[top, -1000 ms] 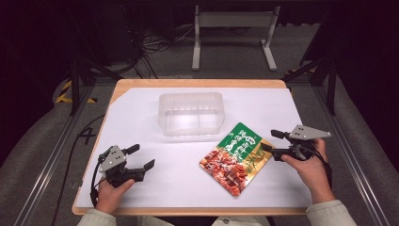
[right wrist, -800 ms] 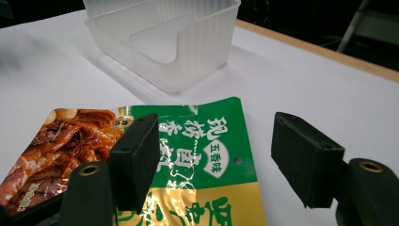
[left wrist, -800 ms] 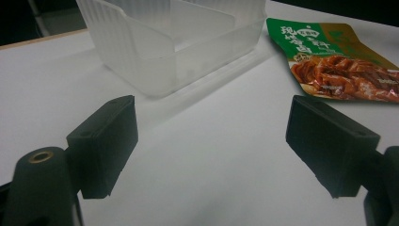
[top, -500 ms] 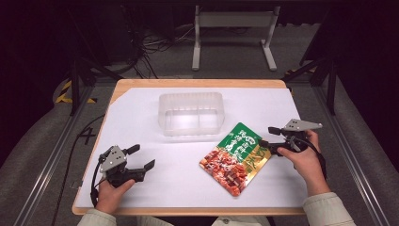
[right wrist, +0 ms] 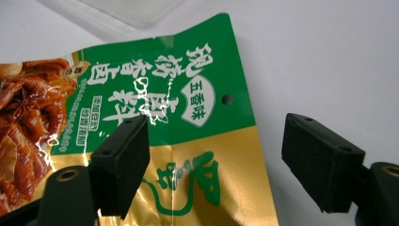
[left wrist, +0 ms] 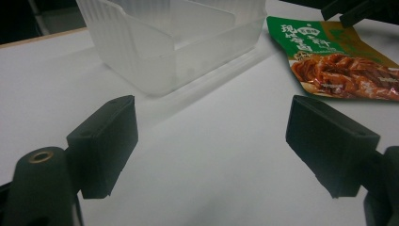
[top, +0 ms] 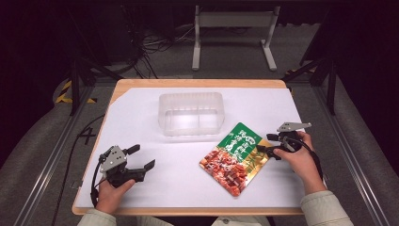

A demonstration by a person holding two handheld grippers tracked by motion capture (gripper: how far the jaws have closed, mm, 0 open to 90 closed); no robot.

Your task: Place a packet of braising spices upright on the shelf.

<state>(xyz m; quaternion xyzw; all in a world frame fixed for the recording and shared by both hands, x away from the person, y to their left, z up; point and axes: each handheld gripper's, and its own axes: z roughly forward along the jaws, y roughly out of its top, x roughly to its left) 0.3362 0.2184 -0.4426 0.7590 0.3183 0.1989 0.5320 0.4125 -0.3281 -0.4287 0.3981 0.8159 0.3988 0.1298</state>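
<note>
- The right gripper [top: 267, 144] had its fingers [right wrist: 121, 162] spread wide over the snack pouch's [top: 235, 157] edge, one finger above the pouch, one beyond it.
- The left gripper [top: 140, 157] hovered wide open; the clear container [left wrist: 174, 42] stood ahead of its fingers on the desk [top: 141, 113].

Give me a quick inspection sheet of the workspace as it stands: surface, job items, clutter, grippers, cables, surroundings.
Surface: wooden table under a white sheet, flat.
Job's things: clear plastic container, open top, nothing seen inside; green and gold food pouch lying flat beside the container's near right corner, printed side up.
Clutter: nothing seen.
Grippers: left gripper open, near the left front edge, holding nothing; right gripper open at the pouch's right edge, one jaw over the pouch, the other over bare sheet, not closed on it.
Cables: one trails from each gripper; a tangle lies on the floor beyond the table.
Surroundings: dark room, grey metal stand behind, rails on both sides.
</note>
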